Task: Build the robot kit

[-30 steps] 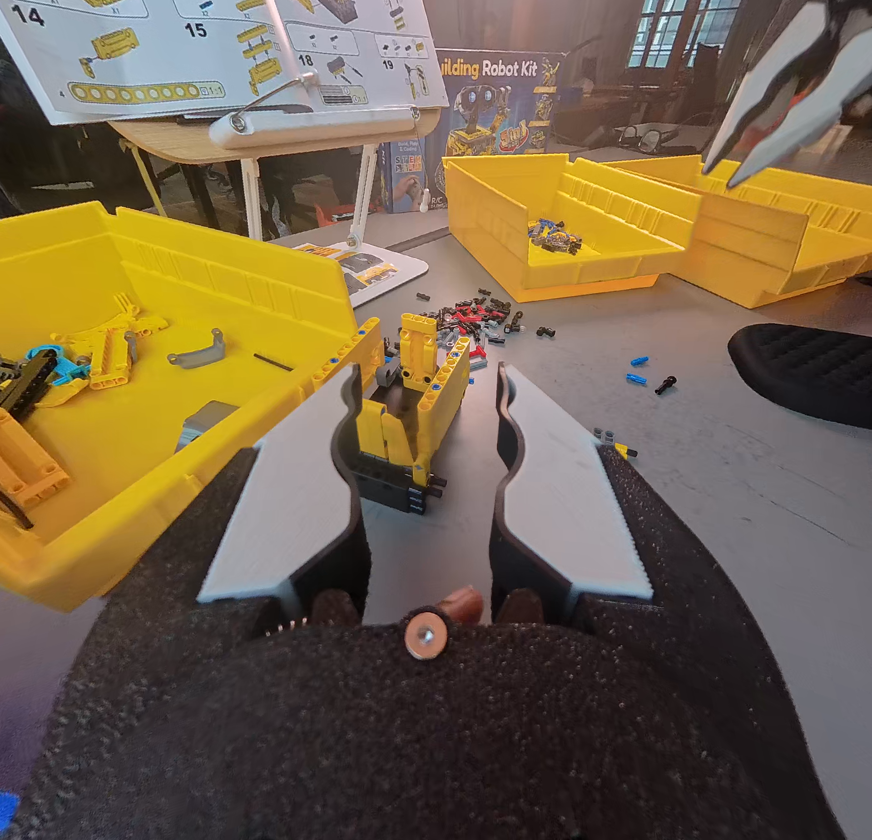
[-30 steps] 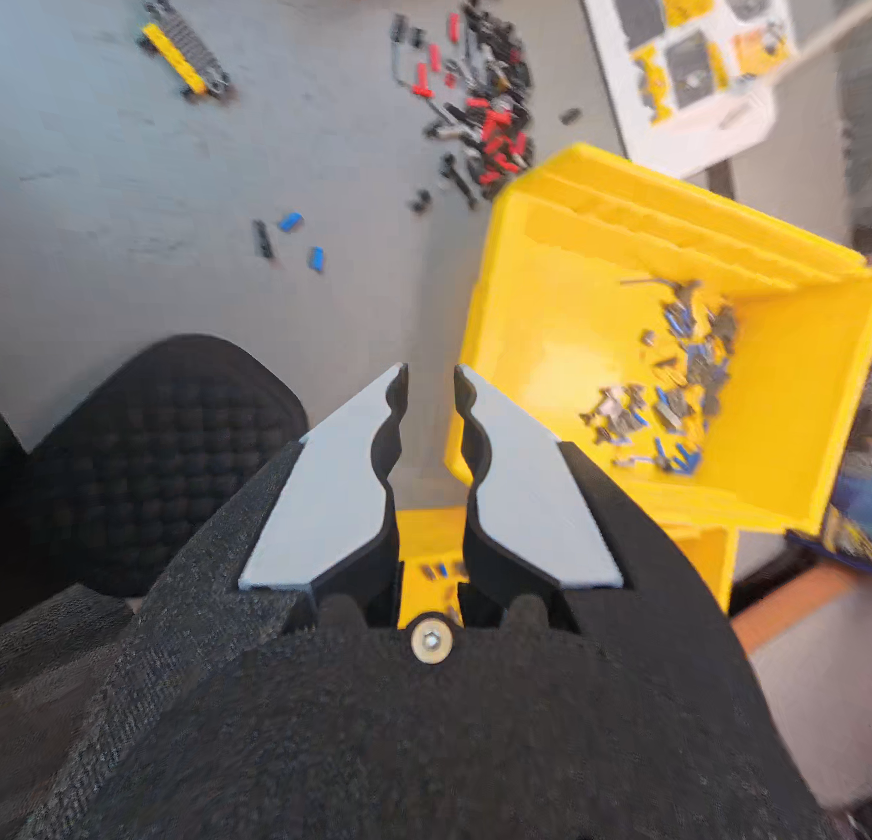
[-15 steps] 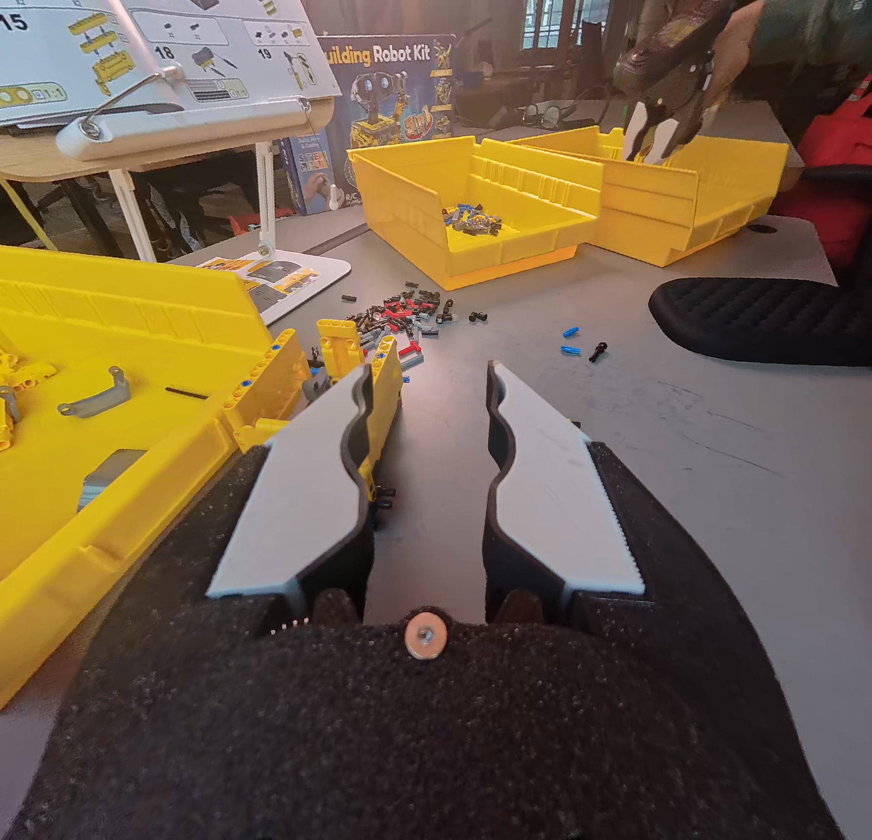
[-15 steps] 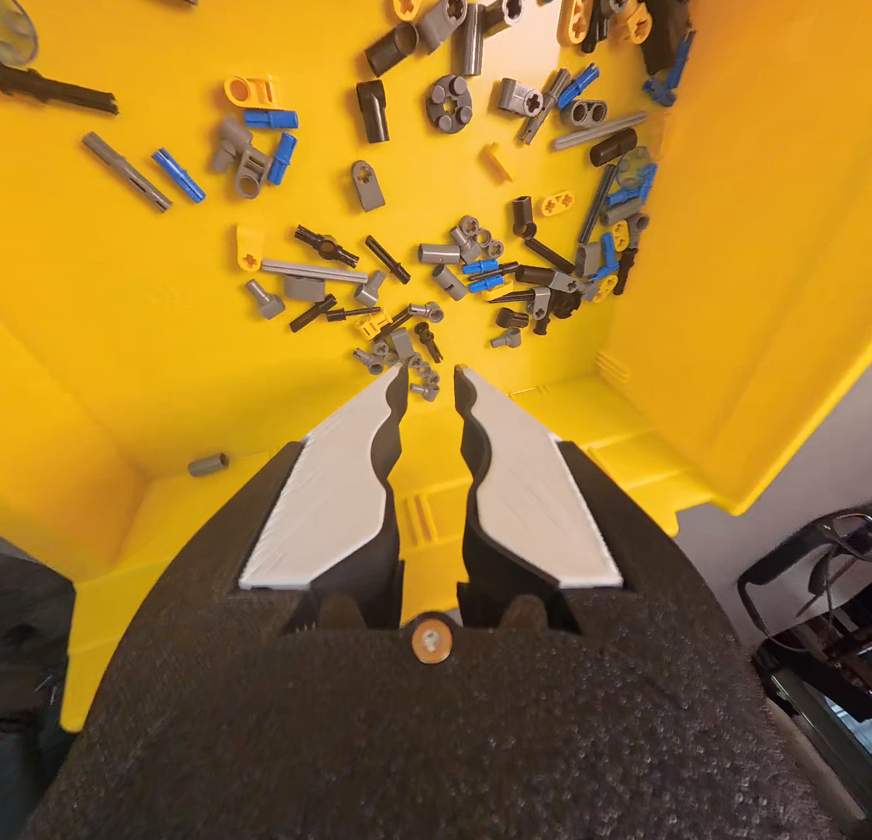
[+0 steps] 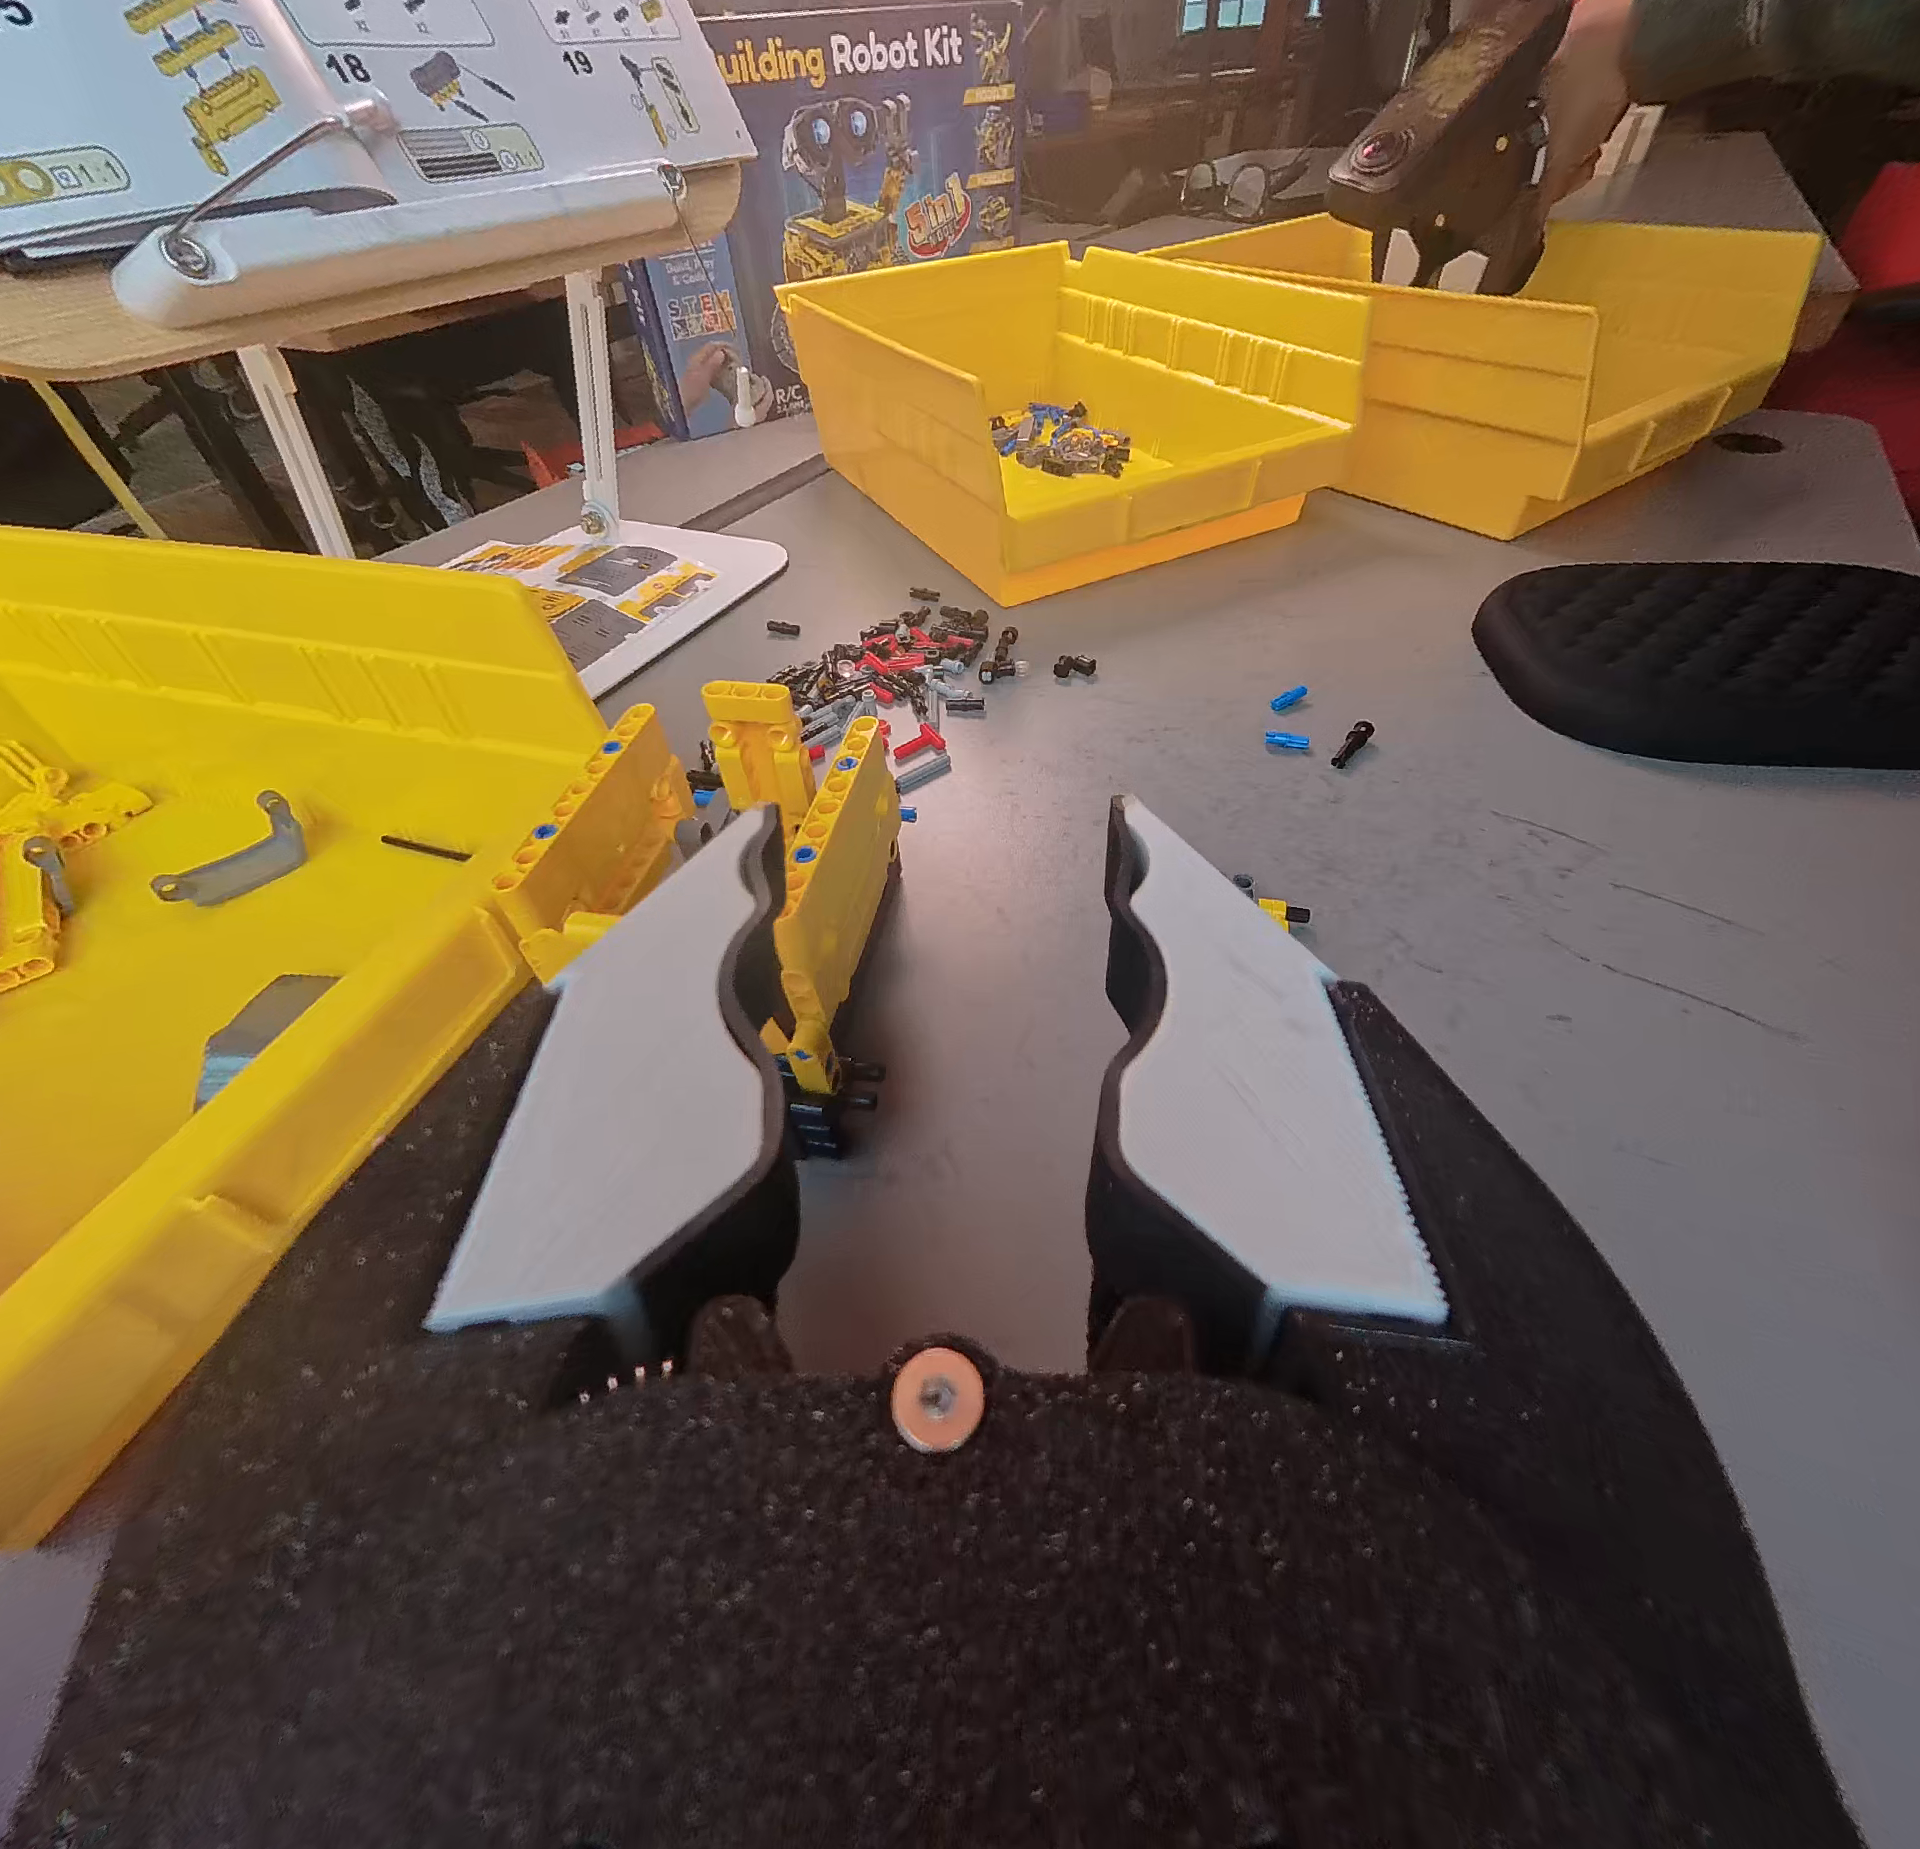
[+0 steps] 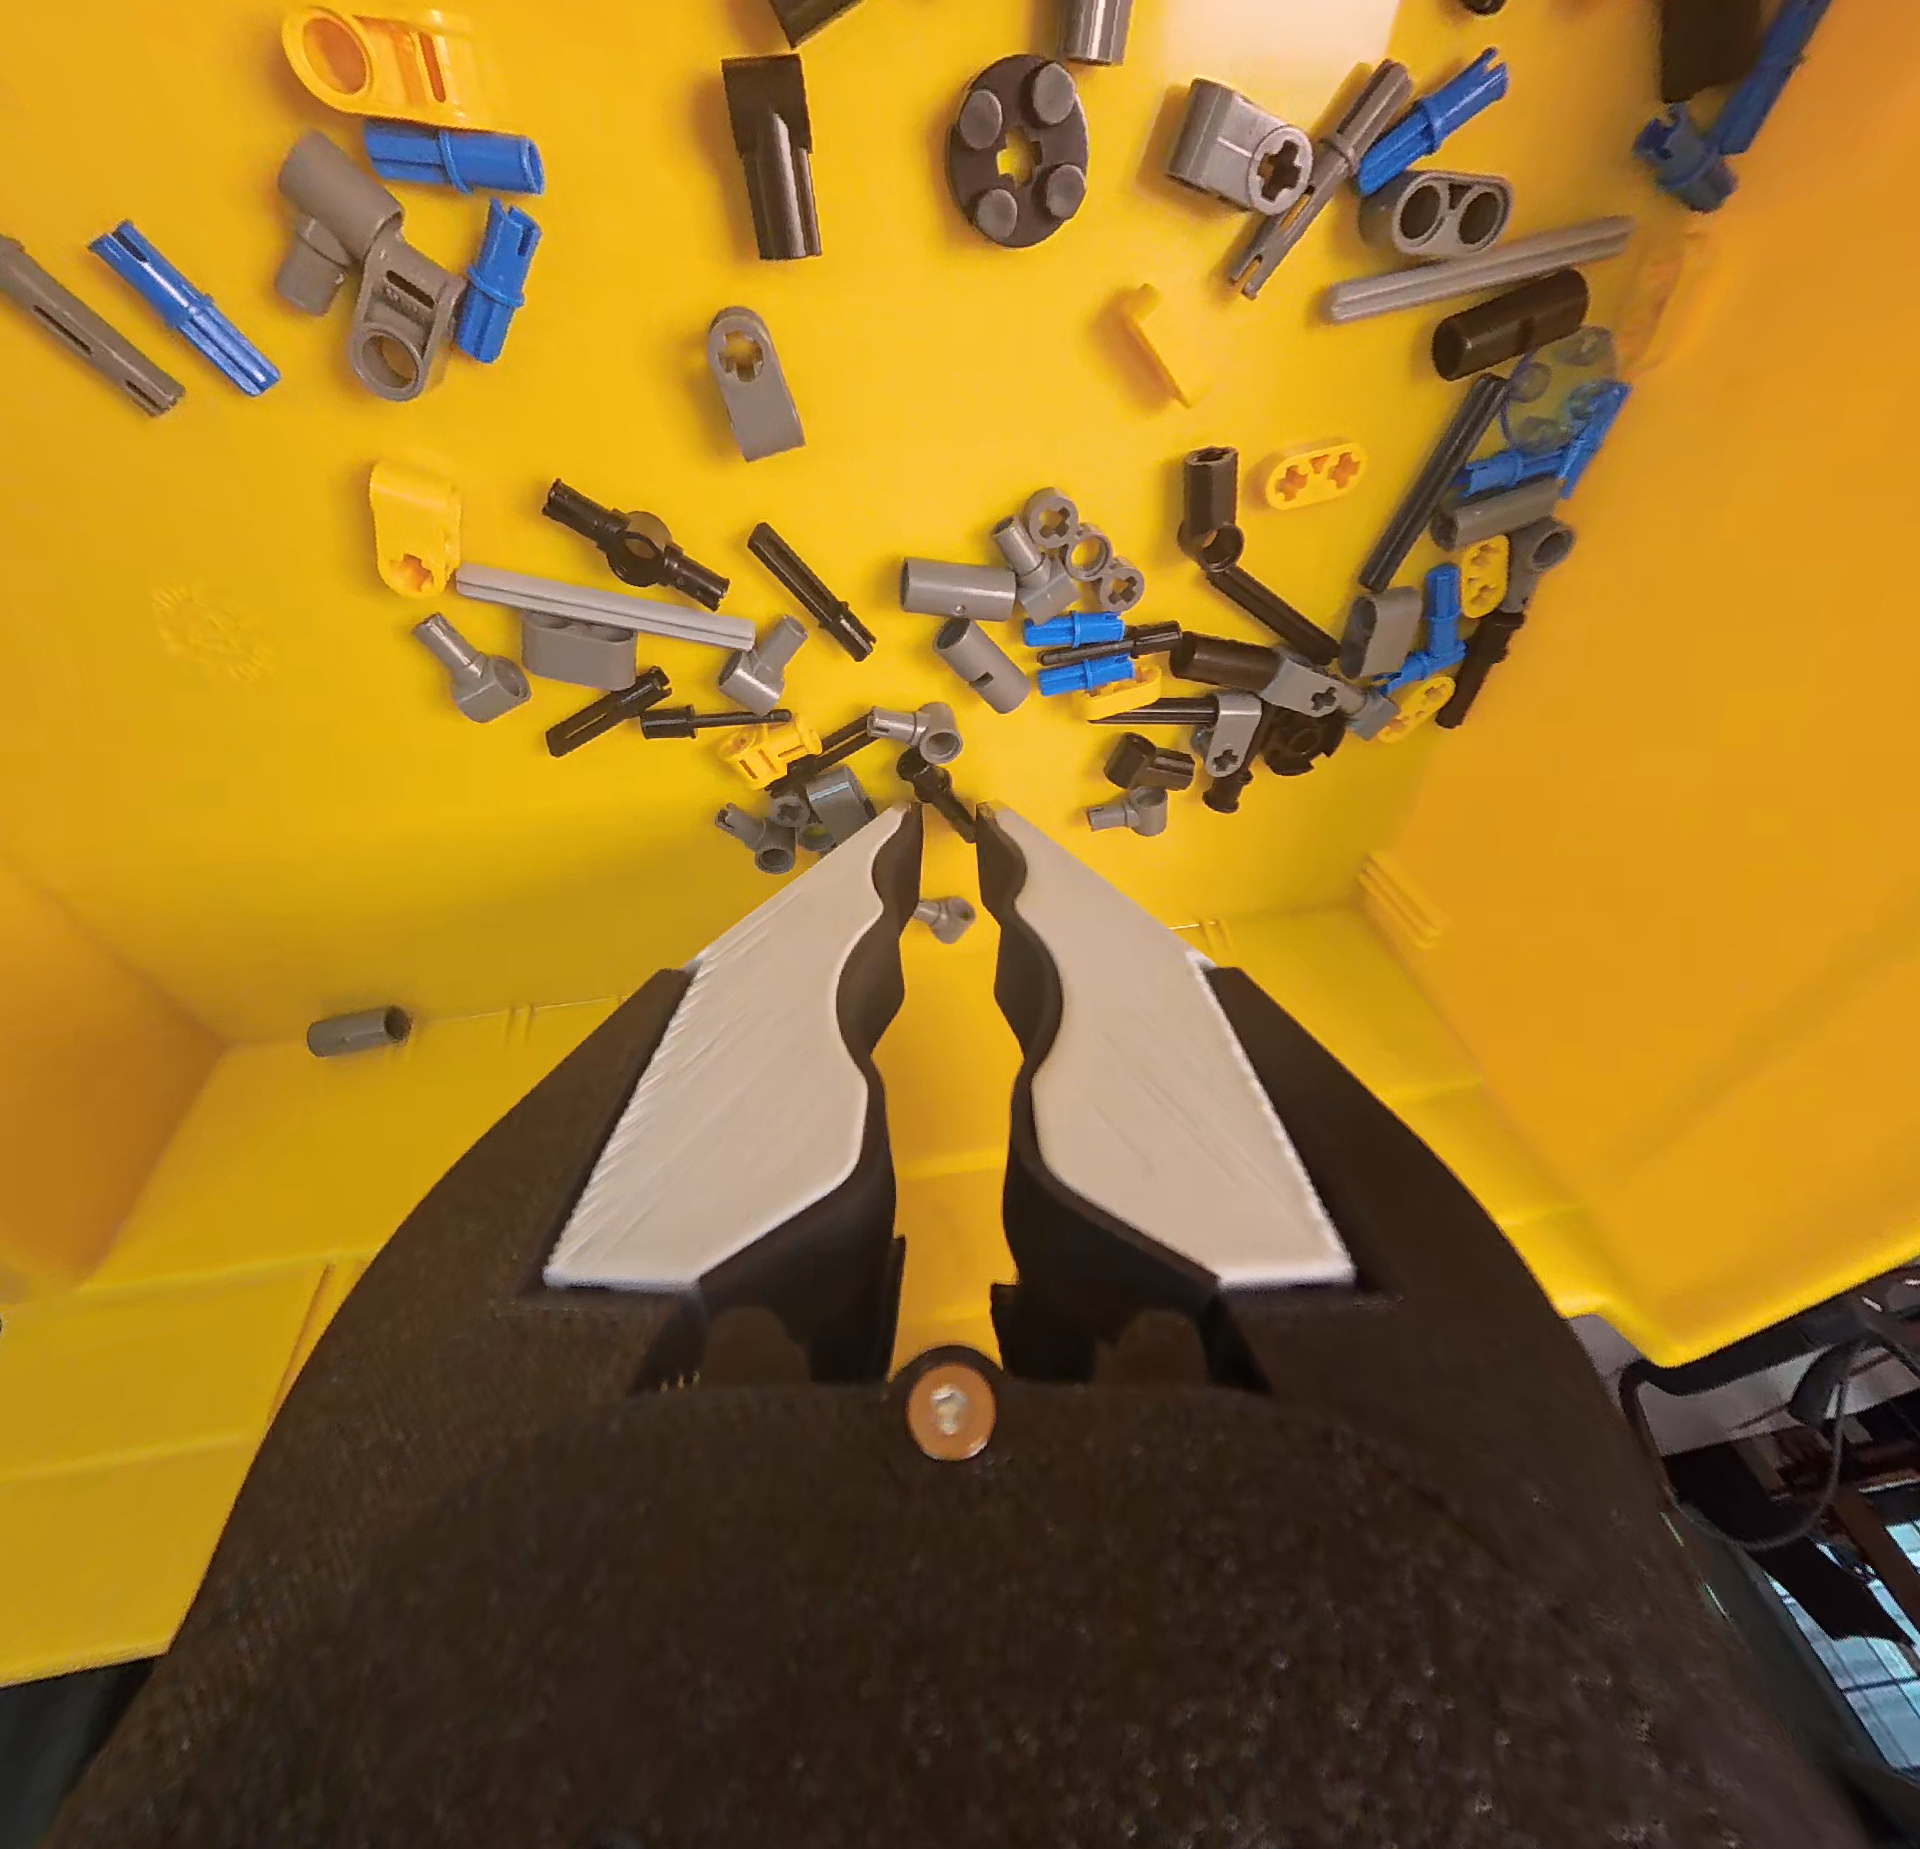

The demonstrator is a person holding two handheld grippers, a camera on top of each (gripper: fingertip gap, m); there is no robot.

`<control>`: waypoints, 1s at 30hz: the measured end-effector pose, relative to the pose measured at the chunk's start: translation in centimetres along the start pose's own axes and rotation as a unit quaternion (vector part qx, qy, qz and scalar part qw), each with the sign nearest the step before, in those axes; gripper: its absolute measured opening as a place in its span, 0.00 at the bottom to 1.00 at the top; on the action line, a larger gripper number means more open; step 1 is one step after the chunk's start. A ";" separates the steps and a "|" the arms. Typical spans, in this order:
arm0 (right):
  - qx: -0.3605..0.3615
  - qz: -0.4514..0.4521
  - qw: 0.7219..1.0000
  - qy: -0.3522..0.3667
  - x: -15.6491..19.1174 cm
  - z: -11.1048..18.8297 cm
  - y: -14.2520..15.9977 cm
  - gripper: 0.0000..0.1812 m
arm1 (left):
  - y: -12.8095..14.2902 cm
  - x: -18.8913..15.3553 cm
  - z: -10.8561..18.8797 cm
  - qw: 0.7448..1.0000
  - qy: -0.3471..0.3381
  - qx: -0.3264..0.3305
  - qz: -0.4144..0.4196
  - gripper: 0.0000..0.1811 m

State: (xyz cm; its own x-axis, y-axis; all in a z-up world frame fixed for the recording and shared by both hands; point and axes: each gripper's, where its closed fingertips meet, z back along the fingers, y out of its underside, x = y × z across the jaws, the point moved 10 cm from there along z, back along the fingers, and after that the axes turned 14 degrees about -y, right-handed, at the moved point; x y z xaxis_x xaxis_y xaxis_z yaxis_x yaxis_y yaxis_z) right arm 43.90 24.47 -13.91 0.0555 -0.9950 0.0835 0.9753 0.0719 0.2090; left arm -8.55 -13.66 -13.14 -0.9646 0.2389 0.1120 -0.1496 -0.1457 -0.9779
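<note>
Right gripper (image 6: 948, 812) tips at black pin (image 6: 935, 793) — grip unclear.

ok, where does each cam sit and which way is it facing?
Left wrist view: on the left gripper, low over the grey table, facing forward past the yellow brick assembly toward the yellow bins; own open fingers and black mount show.
Right wrist view: on the right gripper, looking down into a yellow bin of small parts; its nearly closed fingertips flank a black pin.
Shared: the left view shows the right gripper over the far bin.
</note>
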 end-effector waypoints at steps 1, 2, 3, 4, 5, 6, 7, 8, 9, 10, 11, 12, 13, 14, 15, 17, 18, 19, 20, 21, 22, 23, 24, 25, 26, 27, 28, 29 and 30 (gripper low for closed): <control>-0.002 -0.002 1.000 -0.006 0.0 0.0 0.0 0.04 | 0.0 0.0 0.0 1.000 -0.001 -0.001 -0.006 0.33; -0.005 -0.006 1.000 -0.013 0.0 -0.1 0.1 0.02 | 0.0 0.0 0.0 1.000 -0.001 -0.003 -0.010 0.33; -0.009 -0.009 1.000 -0.014 0.0 0.0 0.1 0.02 | 0.0 -0.1 0.0 1.000 -0.001 -0.004 -0.012 0.33; -0.014 -0.013 1.000 -0.014 0.0 0.0 0.2 0.02 | -0.1 -0.1 0.1 1.000 -0.001 -0.005 -0.012 0.33; -0.020 -0.017 1.000 -0.008 0.0 0.1 0.3 0.02 | -0.1 -0.1 0.1 1.000 -0.001 -0.006 -0.011 0.33; -0.029 -0.019 0.999 0.001 0.1 0.6 0.3 0.02 | -0.1 -0.1 0.1 1.000 -0.001 -0.006 -0.009 0.33; -0.049 -0.021 0.998 0.017 0.3 1.6 0.1 0.02 | -0.1 0.0 0.2 1.000 -0.001 -0.006 -0.007 0.33; -0.080 -0.021 0.996 0.038 0.6 3.1 -0.3 0.02 | -0.1 0.0 0.2 1.000 -0.001 -0.006 -0.006 0.33; -0.116 -0.018 0.991 0.061 1.2 5.0 -1.0 0.02 | -0.1 0.0 0.1 1.000 0.001 -0.005 -0.004 0.33; -0.154 -0.010 0.984 0.086 2.0 7.1 -1.9 0.02 | -0.1 0.0 0.1 1.000 0.001 -0.004 -0.002 0.34; -0.191 -0.002 0.975 0.113 3.0 9.3 -2.9 0.02 | -0.1 0.0 0.0 1.000 0.002 -0.003 0.000 0.34; -0.226 0.008 0.965 0.132 4.4 11.3 -4.2 0.02 | -0.1 -0.1 0.0 1.000 0.003 -0.002 0.003 0.35; -0.263 0.024 0.955 0.138 6.1 13.1 -5.8 0.02 | -0.2 -0.1 0.0 1.000 0.005 -0.002 0.005 0.36; -0.295 0.042 0.945 0.134 7.9 14.5 -7.6 0.02 | -0.2 -0.1 0.0 1.000 0.006 -0.002 0.006 0.37; -0.319 0.063 0.937 0.126 9.9 15.5 -9.5 0.02 | -0.3 -0.2 0.0 1.000 0.005 -0.002 0.007 0.37; -0.336 0.111 0.930 0.101 13.9 16.0 -13.5 0.02 | -0.4 -0.2 0.2 1.000 0.004 -0.007 0.006 0.37; -0.333 0.131 0.930 0.084 15.7 15.6 -15.6 0.02 | -0.6 -0.3 0.3 1.000 0.005 -0.011 0.007 0.37; -0.326 0.149 0.931 0.065 17.3 14.9 -17.5 0.02 | -0.7 -0.3 0.4 1.000 0.006 -0.015 0.009 0.36; -0.317 0.164 0.933 0.050 18.6 13.9 -19.4 0.02 | -0.8 -0.3 0.5 1.000 0.007 -0.019 0.011 0.36; -0.305 0.176 0.936 0.031 19.6 12.8 -21.1 0.02 | -0.9 -0.4 0.7 1.000 0.009 -0.023 0.013 0.36; -0.292 0.184 0.938 0.011 20.3 11.5 -22.6 0.02 | -1.0 -0.4 0.8 0.999 0.014 -0.029 0.018 0.35; -0.281 0.187 0.941 -0.004 20.7 10.3 -24.0 0.02 | -1.1 -0.5 1.0 0.999 0.021 -0.035 0.024 0.34; -0.269 0.190 0.944 -0.015 20.8 9.1 -25.0 0.02 | -1.2 -0.5 1.1 0.998 0.026 -0.040 0.031 0.33; -0.257 0.191 0.947 -0.027 20.9 8.0 -25.9 0.02 | -1.3 -0.5 1.2 0.998 0.029 -0.045 0.039 0.33; -0.250 0.191 0.948 -0.040 20.9 7.1 -26.5 0.02 | -1.3 -0.5 1.3 0.997 0.032 -0.048 0.046 0.33; -0.246 0.190 0.949 -0.050 20.9 6.4 -27.0 0.02 | -1.3 -0.5 1.4 0.997 0.032 -0.050 0.052 0.33; -0.240 0.187 0.951 -0.055 20.8 5.8 -27.4 0.02 | -1.3 -0.5 1.4 0.997 0.031 -0.052 0.056 0.33; -0.232 0.186 0.953 -0.054 20.7 5.3 -27.6 0.02 | -1.3 -0.5 1.4 0.996 0.029 -0.053 0.059 0.33; -0.226 0.185 0.955 -0.056 20.7 4.9 -27.7 0.02 | -1.3 -0.5 1.5 0.996 0.027 -0.053 0.062 0.33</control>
State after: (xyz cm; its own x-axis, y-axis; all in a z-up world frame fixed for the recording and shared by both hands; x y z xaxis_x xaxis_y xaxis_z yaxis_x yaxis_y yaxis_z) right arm 16.96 2.23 -13.23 0.4161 -0.8915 0.1789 0.8870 0.3546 -0.2957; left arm -8.18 -14.98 -11.63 -0.9605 0.2775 -0.0183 -0.0029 -0.0759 -0.9971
